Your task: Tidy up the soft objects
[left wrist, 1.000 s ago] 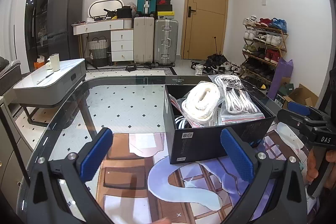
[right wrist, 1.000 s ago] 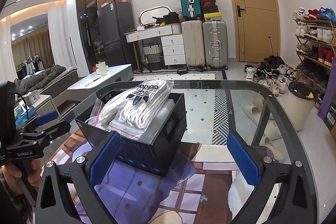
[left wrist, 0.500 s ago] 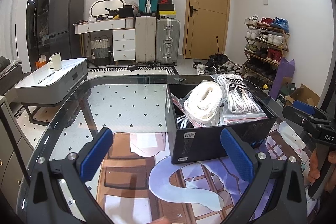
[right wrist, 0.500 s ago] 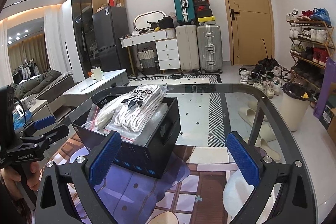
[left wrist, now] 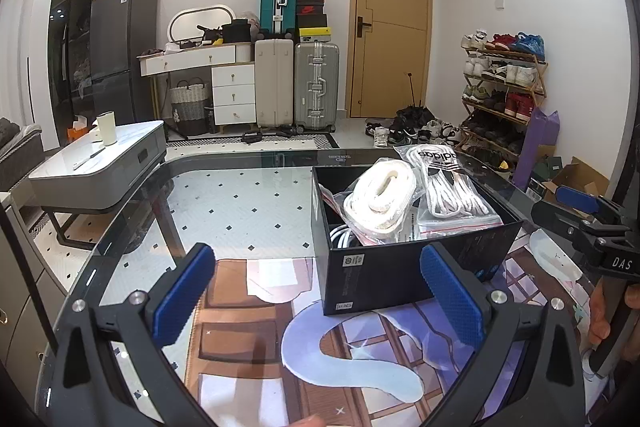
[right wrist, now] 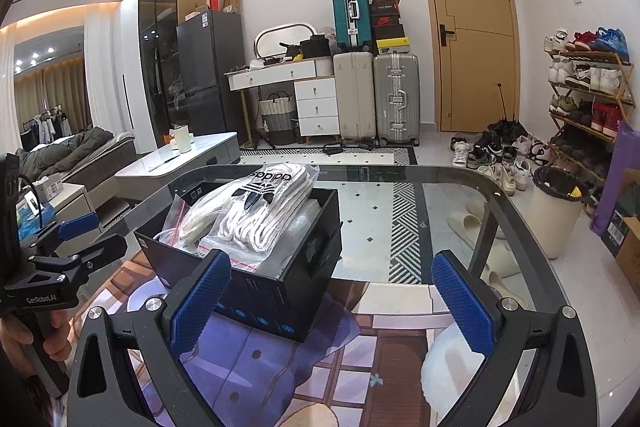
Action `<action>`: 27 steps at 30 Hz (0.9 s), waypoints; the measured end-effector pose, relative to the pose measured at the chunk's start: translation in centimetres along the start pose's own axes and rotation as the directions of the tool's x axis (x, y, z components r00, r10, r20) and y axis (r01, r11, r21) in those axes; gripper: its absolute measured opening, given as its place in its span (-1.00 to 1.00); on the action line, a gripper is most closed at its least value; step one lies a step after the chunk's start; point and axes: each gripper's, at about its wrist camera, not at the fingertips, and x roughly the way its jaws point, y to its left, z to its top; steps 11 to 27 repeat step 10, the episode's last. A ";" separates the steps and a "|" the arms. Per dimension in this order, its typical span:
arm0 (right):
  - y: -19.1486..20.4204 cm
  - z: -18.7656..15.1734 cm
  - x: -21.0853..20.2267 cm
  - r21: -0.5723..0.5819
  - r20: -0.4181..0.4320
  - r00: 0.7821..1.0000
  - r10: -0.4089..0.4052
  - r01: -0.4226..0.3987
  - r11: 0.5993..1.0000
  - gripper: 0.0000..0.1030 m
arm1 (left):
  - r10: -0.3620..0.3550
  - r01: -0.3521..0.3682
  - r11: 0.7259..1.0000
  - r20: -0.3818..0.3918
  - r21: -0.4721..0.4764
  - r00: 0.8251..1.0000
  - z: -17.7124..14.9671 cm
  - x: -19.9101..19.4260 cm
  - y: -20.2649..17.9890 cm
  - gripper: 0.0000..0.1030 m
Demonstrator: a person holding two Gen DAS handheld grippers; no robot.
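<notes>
A black box point(left wrist: 400, 275) stands on the glass table and holds clear bags of white soft goods. One bag holds a white rolled strap point(left wrist: 380, 203). Another holds white adidas socks point(left wrist: 448, 187). The box point(right wrist: 280, 291) and the adidas bag point(right wrist: 264, 207) also show in the right wrist view. My left gripper point(left wrist: 318, 295) is open and empty, in front of the box. My right gripper point(right wrist: 330, 303) is open and empty, to the right of the box. Each gripper shows at the edge of the other's view.
A printed mat point(left wrist: 320, 347) covers the near part of the glass table point(left wrist: 240, 163). Behind stand a low grey table point(left wrist: 100, 163), suitcases point(left wrist: 296, 83), a door and a shoe rack point(left wrist: 504, 87). A bin point(right wrist: 556, 211) and slippers lie on the floor to the right.
Both grippers have drawn back slightly and risen; the box looks a little farther away. Both stay open and empty. The box and bags have not moved.
</notes>
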 end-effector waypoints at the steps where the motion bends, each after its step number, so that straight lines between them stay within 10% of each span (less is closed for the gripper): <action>1: 0.1 0.0 0.0 -0.004 -0.001 1.000 0.000 0.000 1.000 0.99 | 0.000 0.000 1.000 0.000 -0.001 1.000 0.0 0.0 0.0 1.00; 27: -0.4 0.0 -0.1 0.012 0.000 1.000 0.002 -0.002 1.000 0.99 | -0.006 0.006 1.000 0.008 0.014 1.000 0.0 -0.2 -0.2 1.00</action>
